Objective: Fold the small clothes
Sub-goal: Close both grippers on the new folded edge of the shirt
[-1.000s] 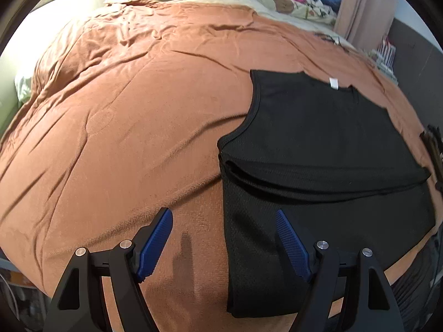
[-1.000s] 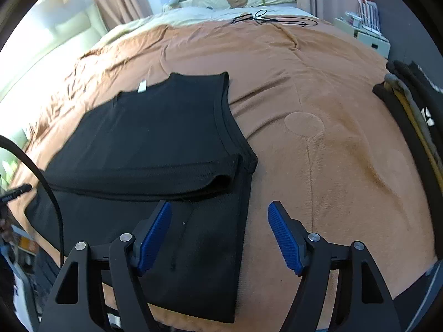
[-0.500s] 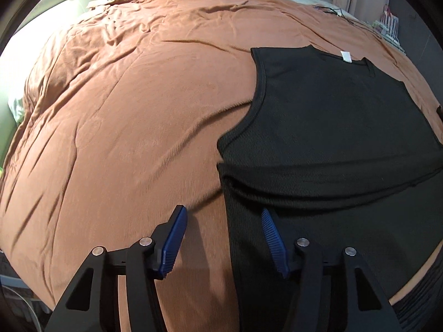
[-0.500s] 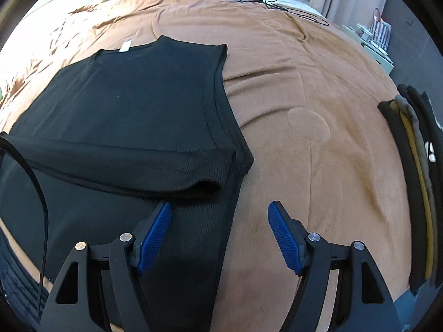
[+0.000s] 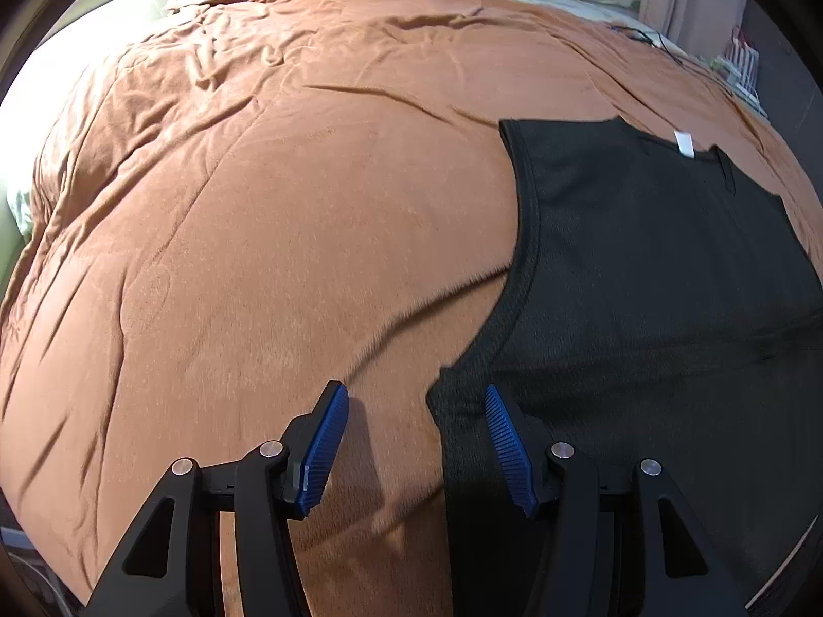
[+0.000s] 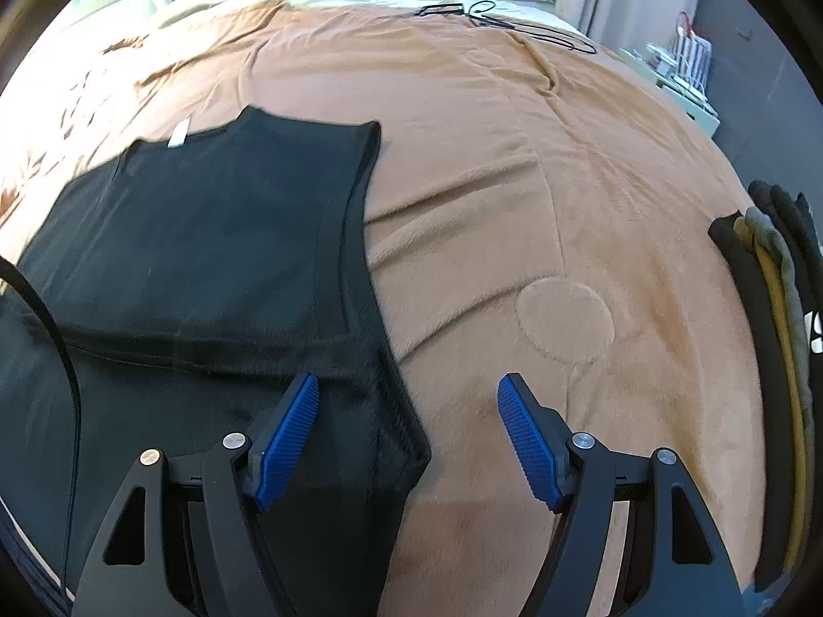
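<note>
A black sleeveless top (image 5: 643, 277) is spread on a brown blanket (image 5: 288, 216) covering a bed, its lower part folded up over the body so that a doubled edge runs across the garment. A white label (image 5: 684, 143) is seen at the neckline, at the far end.

The left gripper (image 5: 416, 442) is held with its jaws parted over the garment's left side edge, near the folded corner: one blue pad is seen over bare blanket, the other over black fabric. Nothing is pinched; whether the pads touch the cloth cannot be told. The right gripper (image 6: 409, 437) is likewise released, its jaws set wide astride the right folded corner, with one pad above the fabric and the other above the blanket.

A stack of folded dark and tan clothes (image 6: 776, 339) is seen at the right edge of the bed, well apart from the top. Black cords (image 6: 494, 20) lie at the blanket's far end.

Compared with a second ago, the left jaws have been narrowed, with the garment's edge lying below the gap, while the right jaws are unchanged in width. Both grippers have been brought closer to the folded corners, and the top fills more of each view than before.
</note>
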Demonstrator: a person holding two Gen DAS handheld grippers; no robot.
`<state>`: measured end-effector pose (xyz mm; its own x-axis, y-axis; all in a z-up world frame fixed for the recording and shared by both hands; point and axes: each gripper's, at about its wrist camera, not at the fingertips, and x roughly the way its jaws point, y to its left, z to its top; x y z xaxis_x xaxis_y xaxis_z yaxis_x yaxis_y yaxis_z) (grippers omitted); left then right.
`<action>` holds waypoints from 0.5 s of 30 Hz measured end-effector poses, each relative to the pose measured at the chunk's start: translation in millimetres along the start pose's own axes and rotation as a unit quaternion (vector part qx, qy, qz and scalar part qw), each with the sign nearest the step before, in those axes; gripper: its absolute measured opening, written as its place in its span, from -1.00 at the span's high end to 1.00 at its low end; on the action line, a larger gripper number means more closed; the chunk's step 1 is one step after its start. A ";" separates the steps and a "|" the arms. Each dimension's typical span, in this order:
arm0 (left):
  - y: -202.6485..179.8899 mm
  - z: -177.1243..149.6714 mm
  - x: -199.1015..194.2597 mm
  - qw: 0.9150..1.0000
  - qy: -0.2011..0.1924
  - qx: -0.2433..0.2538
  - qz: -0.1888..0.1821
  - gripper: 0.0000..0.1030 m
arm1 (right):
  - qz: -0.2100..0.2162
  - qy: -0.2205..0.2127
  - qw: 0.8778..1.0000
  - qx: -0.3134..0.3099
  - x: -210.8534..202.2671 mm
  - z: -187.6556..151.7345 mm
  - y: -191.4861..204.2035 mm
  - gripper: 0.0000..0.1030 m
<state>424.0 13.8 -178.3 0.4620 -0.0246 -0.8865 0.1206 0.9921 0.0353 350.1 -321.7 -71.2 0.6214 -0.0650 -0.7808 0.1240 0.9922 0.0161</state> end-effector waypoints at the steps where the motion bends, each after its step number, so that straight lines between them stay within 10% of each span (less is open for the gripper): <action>1: 1.0 0.3 -2.7 1.000 -0.007 -0.002 -0.001 -0.12 | 0.006 -0.005 1.000 0.004 -0.3 0.5 -1.7 -0.38; 15: -8.9 -1.9 -13.2 0.998 -0.045 0.010 -0.044 0.13 | 0.076 -0.047 0.996 -0.015 -13.5 -10.4 -3.6 0.10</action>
<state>415.2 5.5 -167.8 0.5259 -0.1233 -0.8416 0.1811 0.9830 -0.0309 333.3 -323.3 -67.2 0.7005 0.0778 -0.7094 0.0006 0.9940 0.1097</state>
